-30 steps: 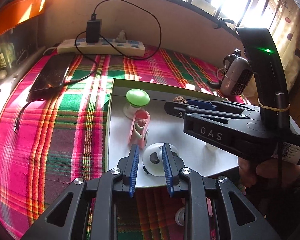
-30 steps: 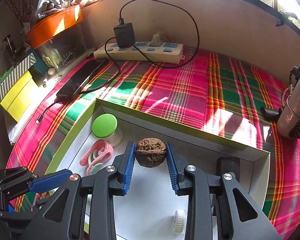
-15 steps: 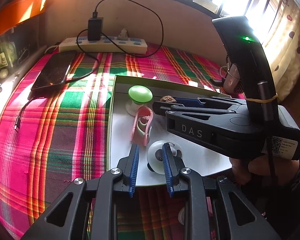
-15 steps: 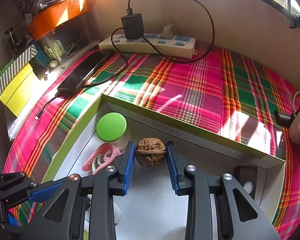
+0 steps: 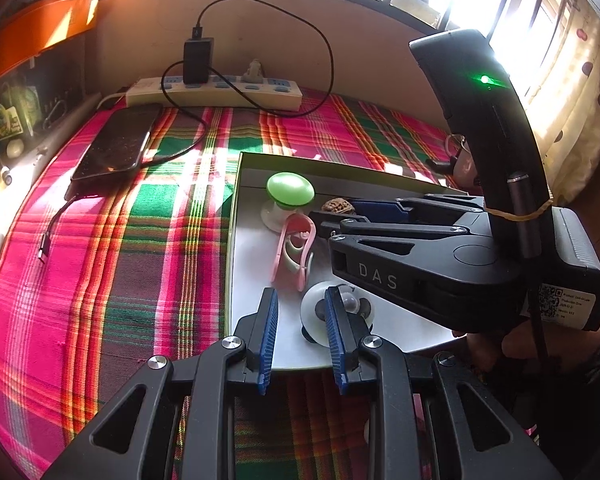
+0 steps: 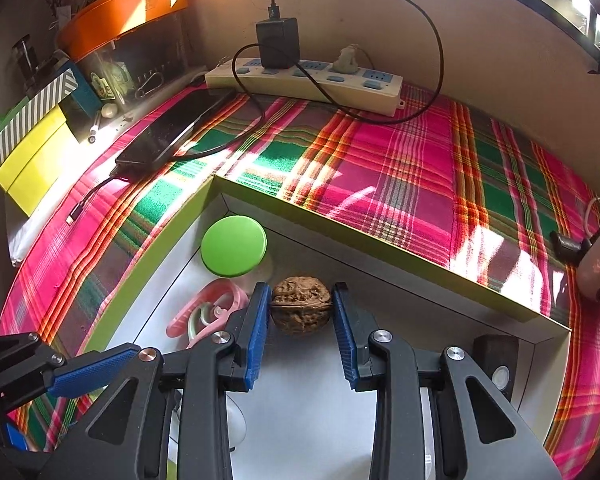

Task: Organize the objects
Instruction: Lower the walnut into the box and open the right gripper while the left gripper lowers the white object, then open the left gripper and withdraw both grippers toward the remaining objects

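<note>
Black grippers [image 5: 300, 332], ribbed blue fingers [image 6: 256, 332], silver screws, perhaps dark sleeve.

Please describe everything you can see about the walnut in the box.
The walnut is brown, whole and unbroken, with a wrinkled, woody-looking shell and a seam running level around its middle. It sits between the blue pads of the right claw, which press on its two sides. It is inside the box, near the far wall, to the right of the green lid. Whether it rests on the floor I cannot tell.

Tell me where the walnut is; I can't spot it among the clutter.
In the right wrist view the walnut sits between the right tool's blue pads, over the white tray's back wall, just right of the green-capped item.
</note>
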Action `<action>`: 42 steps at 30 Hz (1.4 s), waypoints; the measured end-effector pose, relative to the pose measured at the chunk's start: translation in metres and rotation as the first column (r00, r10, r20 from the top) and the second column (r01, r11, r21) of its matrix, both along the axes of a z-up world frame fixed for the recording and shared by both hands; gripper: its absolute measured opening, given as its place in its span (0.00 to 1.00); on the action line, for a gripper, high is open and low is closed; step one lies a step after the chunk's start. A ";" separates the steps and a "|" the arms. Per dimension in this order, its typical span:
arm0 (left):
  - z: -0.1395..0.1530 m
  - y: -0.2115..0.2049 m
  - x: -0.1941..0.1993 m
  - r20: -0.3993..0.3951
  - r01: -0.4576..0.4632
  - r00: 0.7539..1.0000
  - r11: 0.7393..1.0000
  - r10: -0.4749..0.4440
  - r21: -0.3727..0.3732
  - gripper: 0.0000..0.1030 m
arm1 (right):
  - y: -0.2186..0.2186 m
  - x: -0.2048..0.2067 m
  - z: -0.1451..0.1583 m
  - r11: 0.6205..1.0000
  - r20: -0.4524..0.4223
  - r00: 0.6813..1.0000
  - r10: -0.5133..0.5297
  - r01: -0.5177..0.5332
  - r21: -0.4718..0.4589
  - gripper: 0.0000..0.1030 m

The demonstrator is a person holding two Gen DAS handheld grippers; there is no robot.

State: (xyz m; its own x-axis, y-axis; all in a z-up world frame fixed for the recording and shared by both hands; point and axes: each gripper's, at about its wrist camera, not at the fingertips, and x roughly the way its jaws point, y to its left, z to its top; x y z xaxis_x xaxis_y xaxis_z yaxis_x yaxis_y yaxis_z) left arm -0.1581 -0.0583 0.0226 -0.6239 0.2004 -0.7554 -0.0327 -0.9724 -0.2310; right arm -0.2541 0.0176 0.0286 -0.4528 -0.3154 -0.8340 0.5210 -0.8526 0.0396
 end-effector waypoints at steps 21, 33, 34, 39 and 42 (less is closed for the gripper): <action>0.025 0.002 0.046 -0.070 -0.002 0.998 0.999 -0.001 -0.040 0.22 | 0.020 0.054 0.048 0.998 -0.124 0.990 -0.059 0.055 -0.032 0.43; 0.028 0.005 0.096 -0.087 0.022 0.996 0.999 -0.026 -0.049 0.22 | 0.082 0.142 0.061 0.980 -0.184 0.965 -0.187 0.170 -0.106 0.43; 0.027 0.005 0.100 -0.087 0.026 0.996 0.999 -0.030 -0.044 0.22 | 0.088 0.149 0.060 0.978 -0.187 0.962 -0.197 0.181 -0.102 0.43; 0.023 0.007 0.113 -0.086 0.065 0.994 0.997 -0.067 -0.028 0.23 | 0.112 0.175 0.054 0.966 -0.188 0.950 -0.249 0.231 -0.115 0.43; 0.019 0.006 0.114 -0.076 0.079 0.994 0.997 -0.078 0.008 0.28 | 0.119 0.183 0.045 0.961 -0.156 0.952 -0.265 0.247 -0.123 0.43</action>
